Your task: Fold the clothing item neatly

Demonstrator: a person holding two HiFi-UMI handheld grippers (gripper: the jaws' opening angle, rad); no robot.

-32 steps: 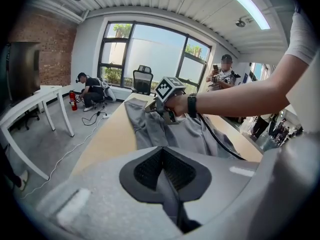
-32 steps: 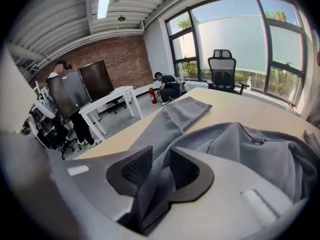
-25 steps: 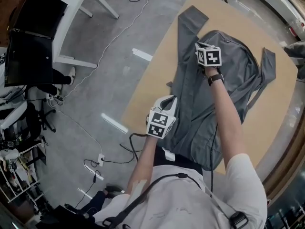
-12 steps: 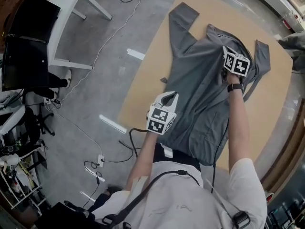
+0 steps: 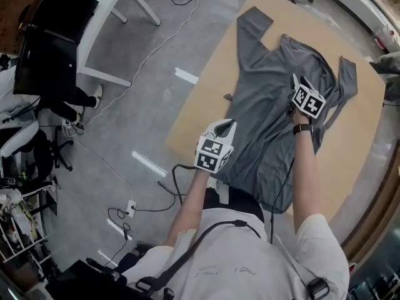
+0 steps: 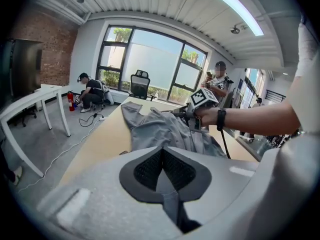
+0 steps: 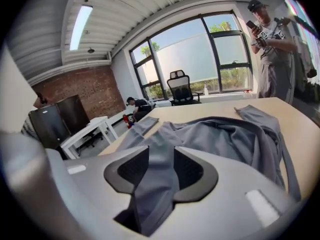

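The grey garment (image 5: pixel 265 99) lies spread along the tan table (image 5: pixel 200 108), its near hem at the table's edge by me and one long sleeve (image 5: pixel 250 27) reaching to the far corner. My left claw (image 6: pixel 162 171) is closed tight on a thin pinch of that hem. My right claw (image 7: pixel 161 171) is opening, with a band of cloth lying loose between its pads. My worry is there: if I pull away before the cloth drops clear, it may catch on a pad and drag the layer out of line. A tug from the left claw could also slide the garment off the near edge. Only the head view shows the whole layout and both sleeves. Only the gripper views show the cloth inside each claw.
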